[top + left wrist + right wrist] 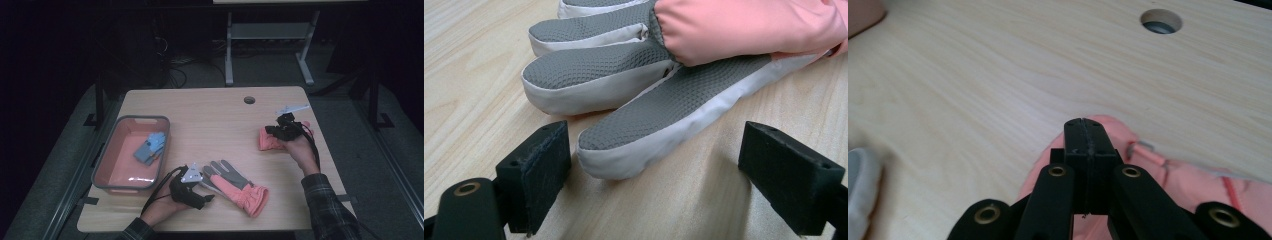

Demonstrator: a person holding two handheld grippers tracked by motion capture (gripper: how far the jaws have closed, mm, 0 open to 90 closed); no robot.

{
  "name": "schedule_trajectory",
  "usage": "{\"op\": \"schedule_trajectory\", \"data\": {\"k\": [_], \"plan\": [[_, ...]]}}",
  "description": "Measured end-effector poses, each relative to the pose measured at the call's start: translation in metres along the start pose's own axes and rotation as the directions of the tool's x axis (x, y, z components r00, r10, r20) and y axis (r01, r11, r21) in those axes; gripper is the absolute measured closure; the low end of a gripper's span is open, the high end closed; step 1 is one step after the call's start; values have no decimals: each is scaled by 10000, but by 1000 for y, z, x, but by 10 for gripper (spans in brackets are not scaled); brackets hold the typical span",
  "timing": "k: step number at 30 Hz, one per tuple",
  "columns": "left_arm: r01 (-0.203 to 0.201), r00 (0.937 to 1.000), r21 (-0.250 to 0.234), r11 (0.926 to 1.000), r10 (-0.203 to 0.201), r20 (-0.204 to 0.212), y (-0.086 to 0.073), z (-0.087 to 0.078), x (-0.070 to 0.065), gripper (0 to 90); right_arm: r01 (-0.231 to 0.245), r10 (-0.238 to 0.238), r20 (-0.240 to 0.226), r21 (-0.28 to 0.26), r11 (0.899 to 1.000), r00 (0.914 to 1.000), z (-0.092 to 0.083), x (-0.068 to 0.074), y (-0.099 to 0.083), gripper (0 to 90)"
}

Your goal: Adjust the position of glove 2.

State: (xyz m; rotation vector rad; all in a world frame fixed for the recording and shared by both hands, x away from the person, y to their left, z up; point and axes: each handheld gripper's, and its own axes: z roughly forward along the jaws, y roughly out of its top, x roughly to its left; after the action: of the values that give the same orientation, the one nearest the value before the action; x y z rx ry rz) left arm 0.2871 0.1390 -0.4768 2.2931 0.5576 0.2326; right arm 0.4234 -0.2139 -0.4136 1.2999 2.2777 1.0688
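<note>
A pink glove with grey palm and fingers [232, 185] lies flat near the table's front edge. My left gripper [205, 186] rests on the table at its fingertips, open; in the left gripper view one grey glove finger [649, 135] lies between the jaws [654, 150] with the pads off it. At the right, my right gripper [281, 132] is shut on a second pink glove [269, 140], which sits bunched under it. In the right gripper view its jaws [1089, 137] press together with pink fabric [1193, 185] bulging around and below them.
A grey-rimmed pink bin [107, 165] stands at the table's left with a blue glove [150, 147] inside. A round cable hole [249, 99] sits near the far edge of the wooden table [210, 115]. A desk frame stands beyond.
</note>
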Motion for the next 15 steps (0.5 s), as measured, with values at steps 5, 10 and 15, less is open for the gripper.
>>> {"op": "schedule_trajectory", "data": {"k": [5, 10, 15], "plan": [[84, 10000, -72, 9999, -84, 13, 0, 0, -1, 126, -212, 211, 440, 34, 9998, 9988, 5, -12, 0, 900], [77, 10000, -69, 9999, -77, 15, 0, 0, -1, 126, -276, 265, 215, 556, 9981, 9994, 19, -14, -9, 900], [75, 10000, -70, 9999, -74, 13, 0, 0, -1, 127, -243, 249, -78, 764, 9968, 9997, 19, -13, -14, 900]]}}
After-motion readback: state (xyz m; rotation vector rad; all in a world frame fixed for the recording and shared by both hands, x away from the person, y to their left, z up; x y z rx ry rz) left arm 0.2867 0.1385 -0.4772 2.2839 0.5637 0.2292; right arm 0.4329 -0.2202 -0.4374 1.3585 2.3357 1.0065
